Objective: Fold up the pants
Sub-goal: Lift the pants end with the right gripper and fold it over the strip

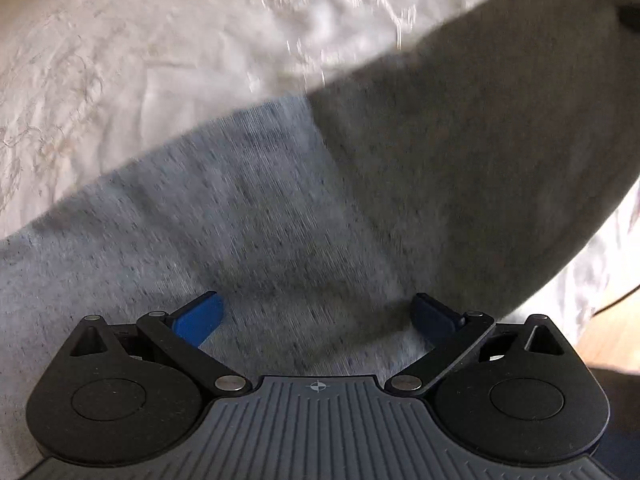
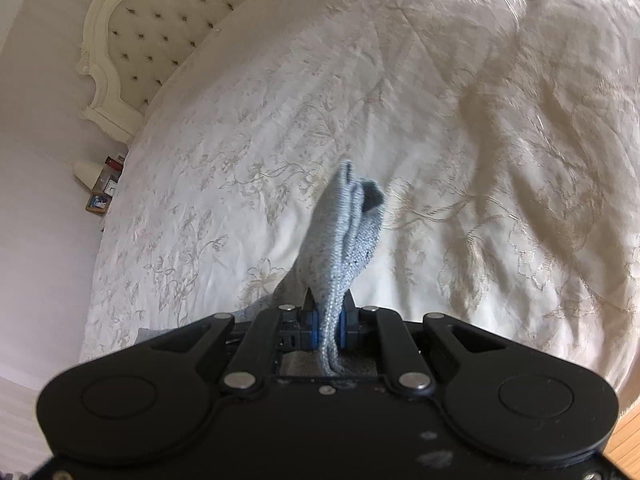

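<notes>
Grey ribbed housing and black linkage arms of the left gripper (image 1: pixel 318 318) across the bottom of the left wrist view, jaws spread wide, blue pads (image 1: pixel 198 320) far apart with nothing between them, poised just over the grey pants (image 1: pixel 240 216). Pants filling the middle and lower left of that frame as a broad light-grey band, motion-blurred, with a darker, shaded fold of the same cloth rising from centre to upper right. Whether the pads touch the fabric, impossible to tell. Cream embroidered bedspread (image 1: pixel 140 60) beyond, over the upper left and top of the frame, plus a sliver at lower right beside a strip of wooden floor (image 1: pixel 604 332). In the right wrist view, black body of the right gripper (image 2: pixel 329 330) along the bottom, jaws drawn narrow and clamped on a bunched edge of the pants (image 2: pixel 344 236); gathered knit standing up from between the blue pads toward frame centre, its tip flopped open, a short tail hanging below the pads into the housing. More grey cloth just visible at lower left of the linkage. Same bedspread (image 2: pixel 400 100) across most of that frame, creased and shadowed at right. Tufted headboard (image 2: pixel 160 20) with carved cream frame at upper left, pale wall beside it, and a small cluster of nightstand items (image 2: pixel 102 184) at the left edge, too small to identify. Wooden floor (image 2: pixel 628 440) at lower right corner.
</notes>
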